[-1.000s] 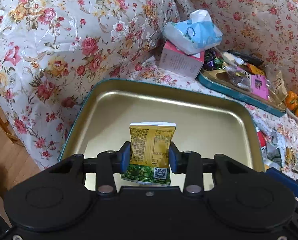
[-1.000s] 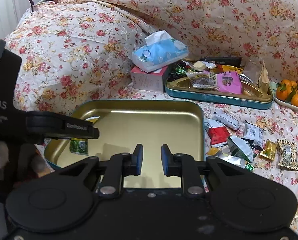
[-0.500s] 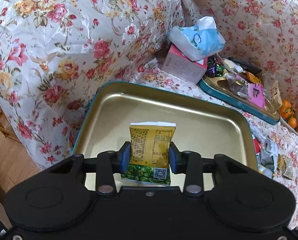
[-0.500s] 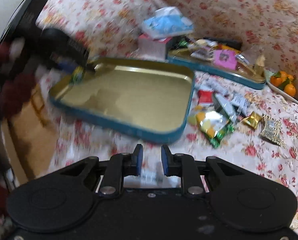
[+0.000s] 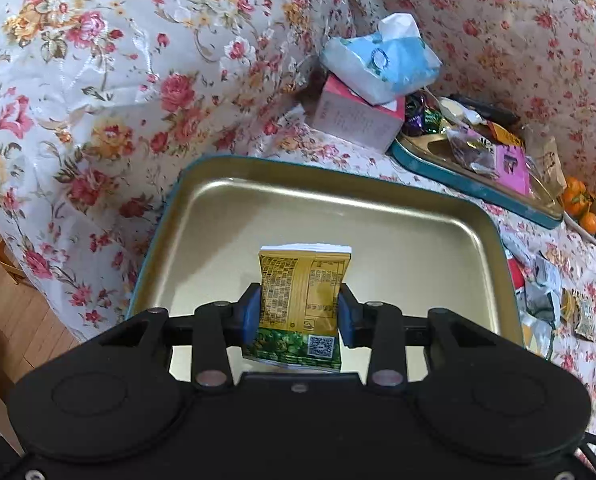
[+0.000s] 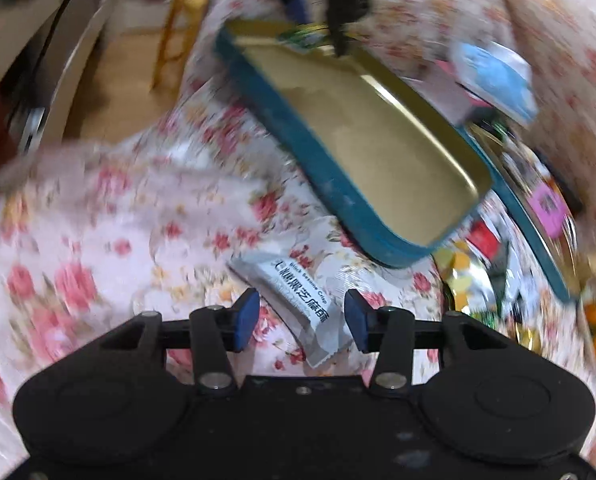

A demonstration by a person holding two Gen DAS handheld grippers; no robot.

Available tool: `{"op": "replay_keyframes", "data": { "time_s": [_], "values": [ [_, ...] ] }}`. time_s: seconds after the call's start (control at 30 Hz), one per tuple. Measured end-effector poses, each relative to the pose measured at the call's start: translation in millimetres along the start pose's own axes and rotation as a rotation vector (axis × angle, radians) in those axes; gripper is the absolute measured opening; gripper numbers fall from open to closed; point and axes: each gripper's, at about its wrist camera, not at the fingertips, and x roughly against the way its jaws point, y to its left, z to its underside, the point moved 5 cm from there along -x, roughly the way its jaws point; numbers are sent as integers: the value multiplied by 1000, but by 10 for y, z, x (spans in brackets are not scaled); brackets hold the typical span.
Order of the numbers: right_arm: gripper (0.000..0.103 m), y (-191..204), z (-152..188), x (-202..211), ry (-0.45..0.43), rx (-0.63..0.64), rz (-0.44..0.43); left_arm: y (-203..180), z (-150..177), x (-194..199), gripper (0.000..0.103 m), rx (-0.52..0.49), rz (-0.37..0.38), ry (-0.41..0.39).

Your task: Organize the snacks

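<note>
Gold-lined and teal-walled, the shallow metal tin tray (image 5: 378, 224) sits on the floral-covered sofa seat (image 5: 338, 152), bare inside, which I judge is why my left hand-held gripper (image 5: 298, 312) holds its load over the tray's near edge: the fingers are clamped on a yellow-and-green foil snack packet (image 5: 302, 296), upright and pinched at its sides, ready to drop in. My right hand-held gripper (image 6: 301, 320) stands with fingers apart, low over the seat just outside the tray's near corner, where a silver sesame-crisp sachet (image 6: 298, 300) lies flat and skewed between the blue pads (image 6: 245, 320), touching neither that I can tell; the view is blurred. More loose wrappers (image 5: 546, 296) lie by the tray's right edge. Beyond, a second teal tray (image 5: 470, 184) already carries sweets, beside a pink tissue box (image 5: 358, 120).
</note>
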Motion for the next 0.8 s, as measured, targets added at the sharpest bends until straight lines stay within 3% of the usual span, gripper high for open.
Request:
{"op": "replay_keyframes", "data": {
  "time_s": [0.1, 0.2, 0.23, 0.3, 0.47, 0.7, 0.8],
  "values": [
    [48, 6, 25, -80, 2, 61, -20, -11, 23, -1, 47, 1, 0, 7],
    [45, -59, -10, -129, 6, 38, -56, -16, 56, 31, 47, 2, 6, 10],
    [30, -85, -17, -122, 6, 18, -75, -24, 69, 46, 47, 0, 9, 10],
    [24, -138, -43, -127, 23, -39, -121, -44, 93, 71, 47, -5, 10, 9],
    [23, -214, 44, 16, -5, -260, -179, -130, 186, 143, 47, -16, 20, 7],
    [23, -436, 267, 282, -90, -764, -248, -282, 344, 284, 47, -55, 10, -7],
    [23, -534, 292, 413, -160, -911, -238, -344, 360, 346, 47, -73, -5, -23]
  ]
}}
